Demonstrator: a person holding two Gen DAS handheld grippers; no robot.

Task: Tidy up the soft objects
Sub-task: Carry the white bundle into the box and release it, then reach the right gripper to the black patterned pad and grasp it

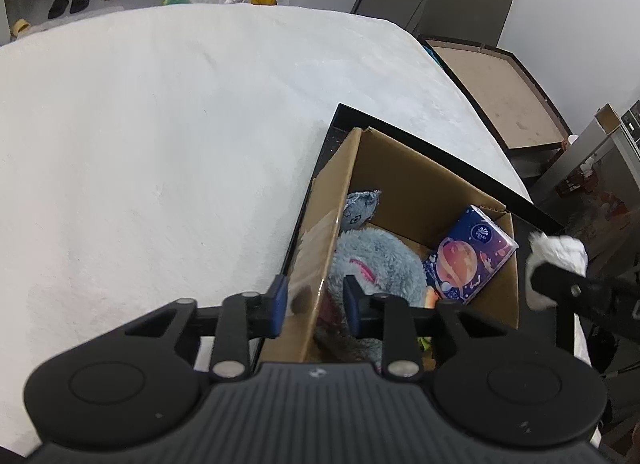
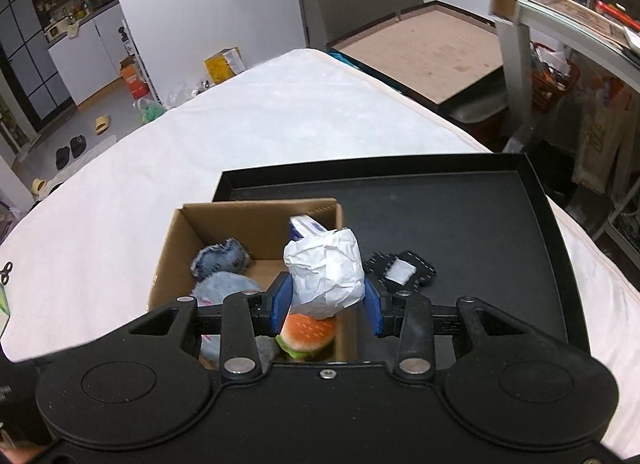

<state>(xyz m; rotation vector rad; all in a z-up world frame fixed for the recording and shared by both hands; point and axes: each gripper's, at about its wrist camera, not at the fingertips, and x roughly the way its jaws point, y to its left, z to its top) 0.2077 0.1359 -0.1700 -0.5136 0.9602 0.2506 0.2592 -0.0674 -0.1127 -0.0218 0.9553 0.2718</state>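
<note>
A cardboard box (image 1: 404, 172) (image 2: 176, 248) stands in a black tray (image 2: 480, 224). It holds a grey plush toy (image 1: 380, 260) (image 2: 224, 284), a blue tissue pack (image 1: 468, 252) (image 2: 304, 226) and a toy burger (image 2: 308, 338). My left gripper (image 1: 314, 302) straddles the box's near wall (image 1: 320, 256), jaws close around it. My right gripper (image 2: 326, 300) is shut on a crumpled white paper ball (image 2: 326, 264), held above the box's right side; the ball also shows in the left wrist view (image 1: 560, 252).
A black patch with a white centre (image 2: 402, 272) lies in the tray right of the box. The tray sits on a white padded surface (image 1: 160, 136). A brown board (image 2: 424, 48) and shelving (image 2: 568, 24) stand beyond it.
</note>
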